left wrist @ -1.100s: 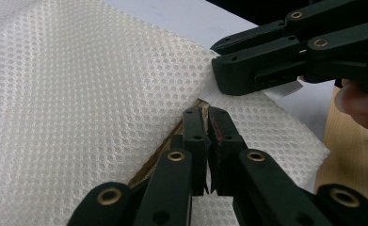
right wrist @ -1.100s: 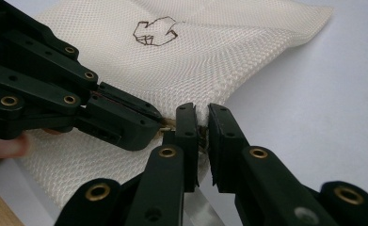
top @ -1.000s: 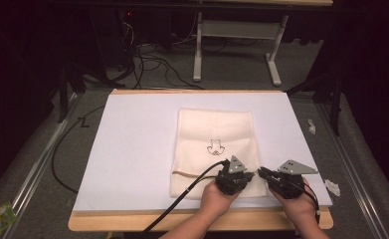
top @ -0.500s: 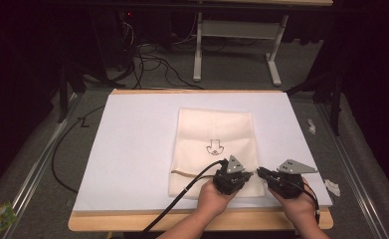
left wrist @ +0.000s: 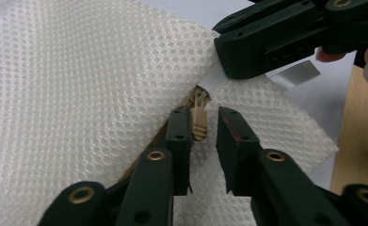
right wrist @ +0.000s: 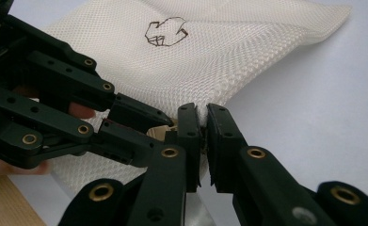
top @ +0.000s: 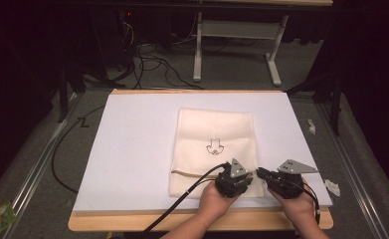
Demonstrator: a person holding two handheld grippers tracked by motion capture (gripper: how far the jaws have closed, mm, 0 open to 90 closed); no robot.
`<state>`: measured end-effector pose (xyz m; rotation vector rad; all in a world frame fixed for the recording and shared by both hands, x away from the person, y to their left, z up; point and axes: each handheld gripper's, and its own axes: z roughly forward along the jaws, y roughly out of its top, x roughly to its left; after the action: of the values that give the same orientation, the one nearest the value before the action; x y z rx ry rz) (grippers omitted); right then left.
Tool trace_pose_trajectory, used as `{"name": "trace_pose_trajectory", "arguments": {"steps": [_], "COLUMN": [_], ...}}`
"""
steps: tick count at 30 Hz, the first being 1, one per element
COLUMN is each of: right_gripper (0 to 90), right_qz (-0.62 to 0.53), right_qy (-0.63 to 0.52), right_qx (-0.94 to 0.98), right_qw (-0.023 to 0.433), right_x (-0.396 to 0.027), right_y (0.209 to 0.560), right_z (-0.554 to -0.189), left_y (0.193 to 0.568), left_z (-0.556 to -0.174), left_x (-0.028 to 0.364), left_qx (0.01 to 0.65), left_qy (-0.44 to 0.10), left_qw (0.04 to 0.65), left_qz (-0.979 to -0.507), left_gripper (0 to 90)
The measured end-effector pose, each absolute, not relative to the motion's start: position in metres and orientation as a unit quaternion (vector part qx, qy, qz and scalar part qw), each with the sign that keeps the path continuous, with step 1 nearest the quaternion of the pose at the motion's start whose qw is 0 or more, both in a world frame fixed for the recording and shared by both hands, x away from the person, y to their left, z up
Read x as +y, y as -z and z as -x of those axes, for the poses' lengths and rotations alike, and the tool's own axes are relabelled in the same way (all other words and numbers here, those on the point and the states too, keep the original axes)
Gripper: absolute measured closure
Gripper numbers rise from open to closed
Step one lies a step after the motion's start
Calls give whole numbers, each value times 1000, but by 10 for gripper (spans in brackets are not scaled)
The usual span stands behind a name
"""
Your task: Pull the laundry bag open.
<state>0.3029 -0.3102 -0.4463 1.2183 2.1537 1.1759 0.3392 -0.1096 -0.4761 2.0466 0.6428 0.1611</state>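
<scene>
A cream mesh bag (top: 217, 144) with a small dark drawing (right wrist: 165, 33) lies flat on the white mat (top: 132, 149). Its tan zipper runs along the near edge. My left gripper (left wrist: 205, 117) sits at that edge and its jaws have just been opening. The tan zipper pull (left wrist: 199, 123) stands between them, against the left pad and apart from the right one. My right gripper (right wrist: 203, 113) is shut on the bag's white corner fabric just beyond the pull. In the high view the left gripper (top: 245, 178) and right gripper (top: 259, 173) meet tip to tip at the bag's near right corner.
The mat covers a wooden table whose bare edge (top: 197, 221) runs along the front. A black cable (top: 182, 199) trails from the left gripper off the near edge. Small white scraps (top: 333, 188) lie beside the mat at the right. Cables and table legs (top: 197, 50) stand on the floor beyond.
</scene>
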Motion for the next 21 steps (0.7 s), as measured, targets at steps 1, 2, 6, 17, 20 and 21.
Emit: {"name": "trace_pose_trajectory", "arguments": {"steps": [1,2,6,17,20,21], "right_gripper": [857,857,857,859,858,859], "right_qz": [-436,-435,-437,-448,-454,-455], "right_qy": [-421,-422,-422,-428,-430,-431], "right_qx": [770,769,768,756,750,750], "right_qw": [200,202,203,211,215,214], "right_x": [-310,-310,-311,-317,-323,-324], "right_y": [446,446,446,443,443,443], "right_z": [-303,-303,-303,-302,-302,-302], "left_y": [476,476,474,473,474,474], "left_z": [-339,-340,-339,-344,-344,-344], "left_x": [-110,-109,-106,-96,-90,-87], "left_qx": [263,260,256,268,272,273], "left_qy": [-66,-61,-56,-46,-44,-45], "left_qw": [475,477,482,468,467,465], "left_qz": [-837,-837,-836,-841,-840,-841], "left_gripper": [839,862,868,873,873,873]}}
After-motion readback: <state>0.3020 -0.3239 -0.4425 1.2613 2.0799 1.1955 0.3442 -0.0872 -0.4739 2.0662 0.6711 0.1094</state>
